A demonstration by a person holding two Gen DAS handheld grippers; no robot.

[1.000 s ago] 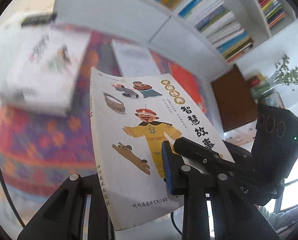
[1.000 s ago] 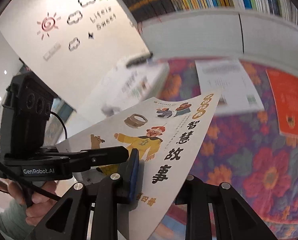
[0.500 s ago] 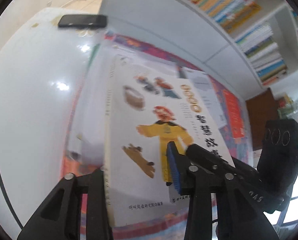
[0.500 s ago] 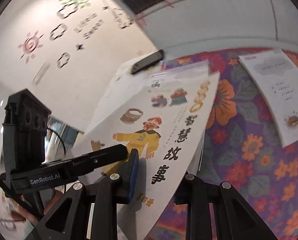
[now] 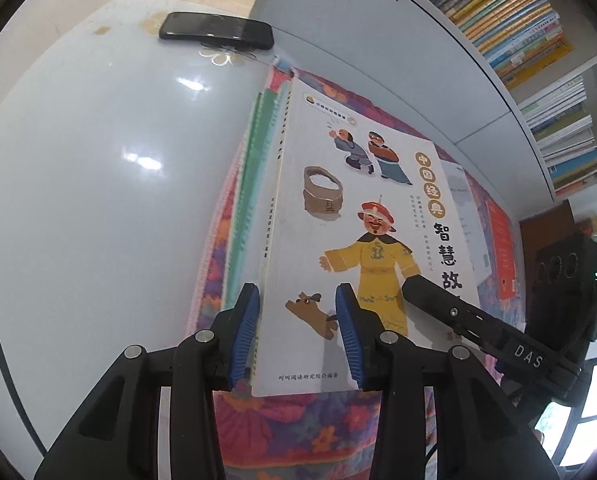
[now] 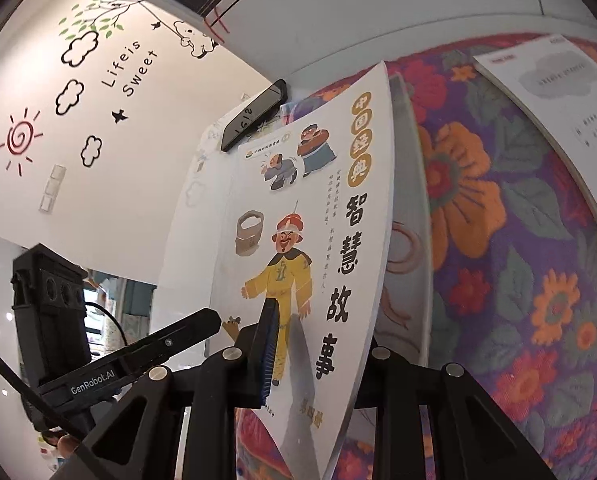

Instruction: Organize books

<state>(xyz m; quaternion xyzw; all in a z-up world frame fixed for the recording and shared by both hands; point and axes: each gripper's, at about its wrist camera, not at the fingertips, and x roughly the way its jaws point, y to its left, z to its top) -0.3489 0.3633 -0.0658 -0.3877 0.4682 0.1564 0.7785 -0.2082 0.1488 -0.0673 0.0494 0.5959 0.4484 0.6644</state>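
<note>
Left tool [image 5: 298, 332] released over picture book [image 5: 350, 240] atop stack [image 5: 246, 200]; right tool [image 6: 322, 360] clenched on its edge

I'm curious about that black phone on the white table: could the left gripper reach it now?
Probably yes: the left gripper is open, and the phone lies uncovered beyond the book.

Storybook [image 5: 362, 216] is laid centre frame on top of a book stack [image 5: 246, 200], at the left edge of the cloth [image 5: 318, 428] on the worktop [image 5: 98, 200]. Phone [image 5: 216, 36] is set upper left, behind the stack. A paper sheet [image 6: 558, 92] is placed upper right on the cloth, w/ bookshelves [image 5: 538, 60] behind. Left gripper [image 5: 298, 336] is positioned over the storybook's near edge; right gripper [image 6: 318, 360] at its lower right corner.
</note>
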